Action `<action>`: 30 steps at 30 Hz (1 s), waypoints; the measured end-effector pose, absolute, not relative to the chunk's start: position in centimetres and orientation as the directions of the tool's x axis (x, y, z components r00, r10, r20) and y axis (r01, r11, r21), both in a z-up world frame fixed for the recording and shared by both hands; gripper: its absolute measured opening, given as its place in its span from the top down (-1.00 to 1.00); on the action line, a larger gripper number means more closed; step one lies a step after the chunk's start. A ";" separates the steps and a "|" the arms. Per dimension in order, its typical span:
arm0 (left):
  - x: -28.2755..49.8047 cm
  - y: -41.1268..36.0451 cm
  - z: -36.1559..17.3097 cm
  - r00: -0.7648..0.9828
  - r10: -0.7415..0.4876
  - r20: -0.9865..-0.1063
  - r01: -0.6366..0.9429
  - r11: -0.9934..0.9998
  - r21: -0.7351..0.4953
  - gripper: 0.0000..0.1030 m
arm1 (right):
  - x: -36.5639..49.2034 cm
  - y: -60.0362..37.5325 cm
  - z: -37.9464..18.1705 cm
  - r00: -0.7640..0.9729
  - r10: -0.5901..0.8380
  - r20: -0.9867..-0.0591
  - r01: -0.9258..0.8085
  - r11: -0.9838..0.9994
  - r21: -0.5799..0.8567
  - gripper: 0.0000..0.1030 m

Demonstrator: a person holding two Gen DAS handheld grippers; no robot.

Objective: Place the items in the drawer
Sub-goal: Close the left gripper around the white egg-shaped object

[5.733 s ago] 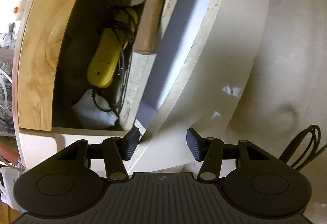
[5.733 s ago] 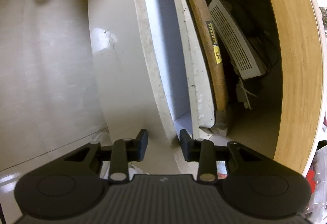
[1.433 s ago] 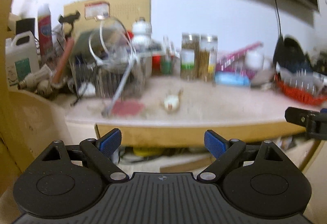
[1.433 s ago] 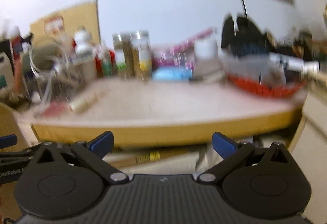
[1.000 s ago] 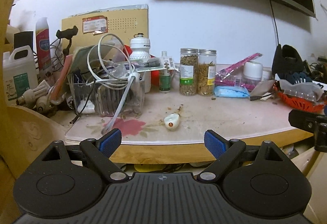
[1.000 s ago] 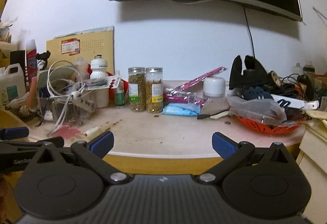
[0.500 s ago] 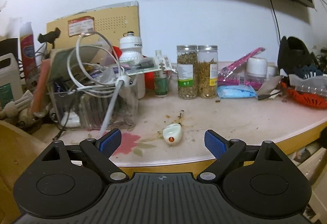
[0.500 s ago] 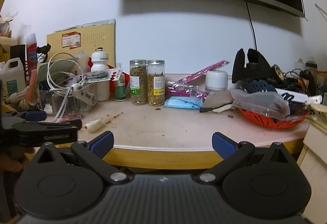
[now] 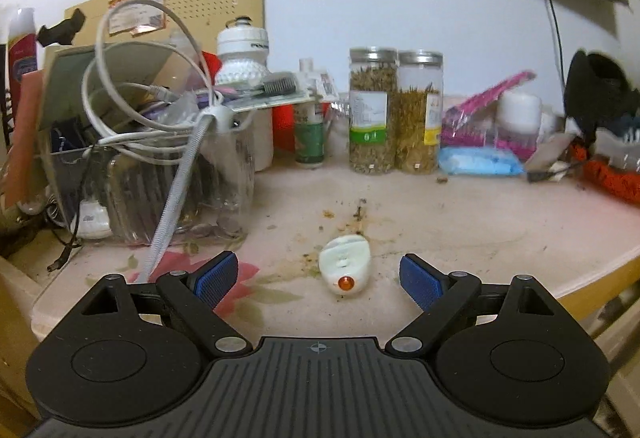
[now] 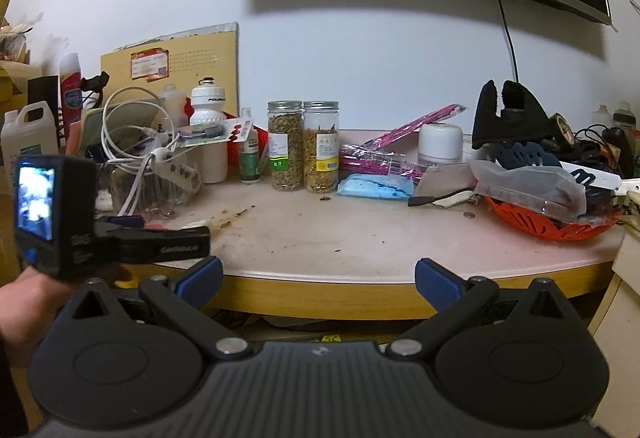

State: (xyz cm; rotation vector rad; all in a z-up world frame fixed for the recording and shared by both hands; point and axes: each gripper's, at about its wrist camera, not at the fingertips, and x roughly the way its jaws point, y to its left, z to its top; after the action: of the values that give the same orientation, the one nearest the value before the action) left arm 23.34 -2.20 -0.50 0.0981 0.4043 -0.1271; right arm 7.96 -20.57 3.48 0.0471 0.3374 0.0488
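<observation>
Since closing in, the left claw (image 9: 316,274) (spread wide, like the right claw (image 10: 319,278)) frames the white plug (image 9: 345,268).

Glossy white plastic plug (image 9: 345,264) on stained, matt tabletop (image 9: 480,222).

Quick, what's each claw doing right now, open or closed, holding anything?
Left claw: open, empty, with the small white device lying between its fingers, untouched.
Right claw: open, empty, short of the table edge.
</observation>
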 end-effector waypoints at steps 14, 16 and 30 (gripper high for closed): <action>24.1 -2.4 -1.0 0.906 -0.110 -0.408 0.147 0.987 0.058 0.43 | 8.1 -20.8 3.5 0.940 0.076 -0.332 -0.049 0.995 0.088 -0.99; 24.0 -2.4 -1.0 0.907 -0.107 -0.407 0.143 0.988 0.058 0.43 | 8.0 -20.7 3.5 0.940 0.076 -0.333 -0.051 0.995 0.086 -0.99; 22.2 -2.5 0.3 0.912 -0.112 -0.394 0.147 0.987 0.059 0.44 | 8.3 -21.0 3.1 0.939 0.050 -0.341 -0.023 0.996 0.082 -0.99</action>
State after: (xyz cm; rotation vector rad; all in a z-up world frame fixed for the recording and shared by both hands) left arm 22.15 -2.50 0.25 0.0878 0.4008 -0.1333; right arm 8.26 -20.97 3.14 0.0772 0.3499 0.0376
